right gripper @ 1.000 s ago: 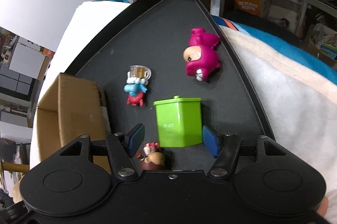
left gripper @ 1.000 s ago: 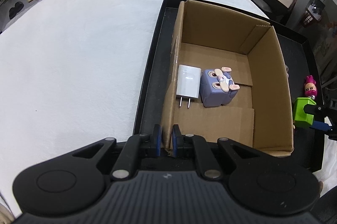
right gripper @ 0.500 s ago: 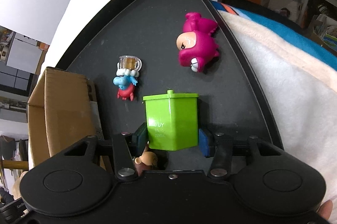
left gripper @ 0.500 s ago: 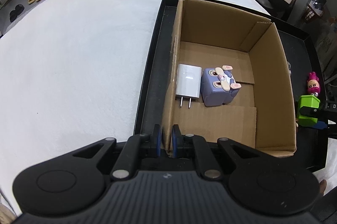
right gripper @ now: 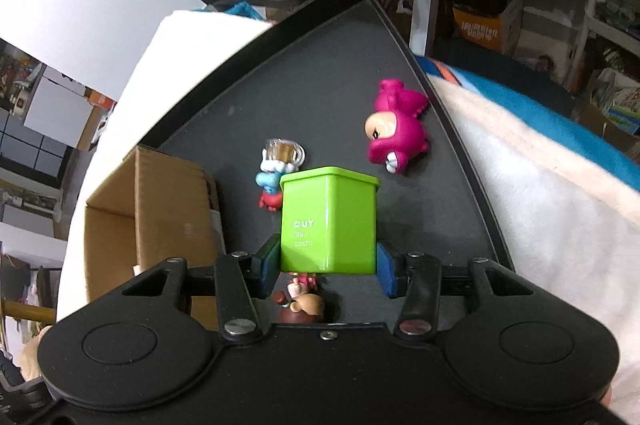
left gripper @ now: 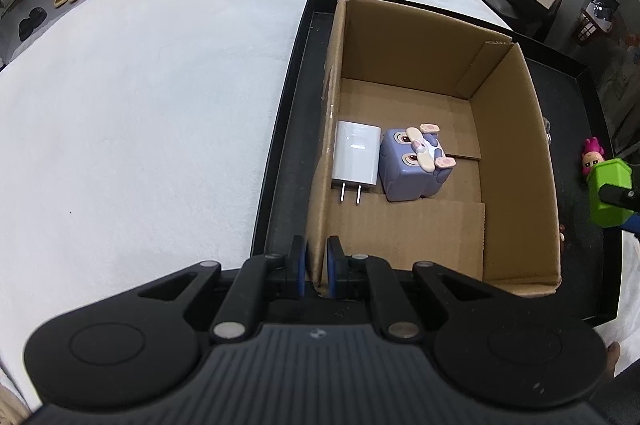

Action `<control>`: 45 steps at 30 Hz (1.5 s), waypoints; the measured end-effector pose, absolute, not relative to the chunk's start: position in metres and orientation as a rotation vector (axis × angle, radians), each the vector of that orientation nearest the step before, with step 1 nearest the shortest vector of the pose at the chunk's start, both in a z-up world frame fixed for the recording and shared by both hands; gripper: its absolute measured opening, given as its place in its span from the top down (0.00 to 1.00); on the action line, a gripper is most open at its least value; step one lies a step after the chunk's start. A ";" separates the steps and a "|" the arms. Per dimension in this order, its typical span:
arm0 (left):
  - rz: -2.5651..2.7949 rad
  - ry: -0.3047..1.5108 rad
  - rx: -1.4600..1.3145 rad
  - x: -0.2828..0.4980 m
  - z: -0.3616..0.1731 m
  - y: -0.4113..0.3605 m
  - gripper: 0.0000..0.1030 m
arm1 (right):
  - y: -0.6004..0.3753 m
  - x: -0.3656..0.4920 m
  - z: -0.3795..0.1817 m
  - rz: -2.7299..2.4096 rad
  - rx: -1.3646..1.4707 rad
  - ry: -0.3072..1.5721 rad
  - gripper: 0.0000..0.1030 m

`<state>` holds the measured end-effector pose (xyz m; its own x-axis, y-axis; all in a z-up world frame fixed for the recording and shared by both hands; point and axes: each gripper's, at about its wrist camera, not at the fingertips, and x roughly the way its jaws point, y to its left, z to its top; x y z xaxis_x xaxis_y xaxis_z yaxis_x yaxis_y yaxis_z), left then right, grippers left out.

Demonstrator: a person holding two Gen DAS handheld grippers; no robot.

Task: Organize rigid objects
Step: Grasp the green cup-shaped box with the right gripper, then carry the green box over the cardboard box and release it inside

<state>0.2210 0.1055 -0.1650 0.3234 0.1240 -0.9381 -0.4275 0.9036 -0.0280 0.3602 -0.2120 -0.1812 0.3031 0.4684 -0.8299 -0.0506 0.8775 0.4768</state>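
My left gripper [left gripper: 316, 271] is shut on the near wall of the open cardboard box [left gripper: 516, 161], one pad on each side of it. Inside the box lie a white charger [left gripper: 354, 155] and a purple cube toy [left gripper: 412, 165], side by side. My right gripper [right gripper: 328, 267] is shut on a green plastic box [right gripper: 330, 221], its blue pads pressing on both sides, and holds it above the black tray [right gripper: 320, 97]. The green box [left gripper: 608, 193] also shows at the right edge of the left wrist view, beside the cardboard box [right gripper: 168, 193].
On the tray lie a pink figure [right gripper: 396, 135], a small blue and red figure with a mug [right gripper: 276, 169], and a brown figure [right gripper: 304, 301] under my right gripper. White cloth covers the table left of the tray [left gripper: 288, 145].
The right gripper's jaws closed onto the green box and raised it off the tray. The left gripper kept its hold on the cardboard box without moving.
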 end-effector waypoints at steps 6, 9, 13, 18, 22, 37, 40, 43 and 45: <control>0.361 1.185 -0.307 0.219 -0.165 0.108 0.91 | -0.206 0.359 -0.162 0.368 0.400 1.188 0.55; 0.357 1.181 -0.312 0.218 -0.163 0.109 0.91 | -0.201 0.357 -0.154 0.374 0.400 1.173 0.55; 0.348 1.177 -0.319 0.217 -0.163 0.110 0.91 | -0.192 0.355 -0.143 0.389 0.395 1.153 0.55; 0.340 1.173 -0.321 0.216 -0.163 0.111 0.91 | -0.177 0.353 -0.130 0.409 0.370 1.134 0.55; 0.332 1.169 -0.334 0.215 -0.163 0.113 0.91 | -0.162 0.350 -0.120 0.429 0.348 1.122 0.55; 0.294 1.150 -0.374 0.210 -0.164 0.121 0.90 | -0.095 0.341 -0.098 0.510 0.256 1.104 0.54; 0.285 1.142 -0.384 0.208 -0.164 0.122 0.90 | -0.079 0.339 -0.097 0.528 0.239 1.114 0.54; 0.279 1.137 -0.402 0.207 -0.165 0.124 0.90 | -0.066 0.336 -0.099 0.536 0.222 1.123 0.54; 0.276 1.135 -0.406 0.207 -0.165 0.125 0.90 | -0.058 0.334 -0.100 0.545 0.214 1.128 0.54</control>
<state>0.2069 0.1248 -0.1654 0.4006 0.0079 -0.9162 -0.4133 0.8940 -0.1730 0.3342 -0.0580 -0.1002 0.3151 0.5150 -0.7972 -0.3048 0.8504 0.4289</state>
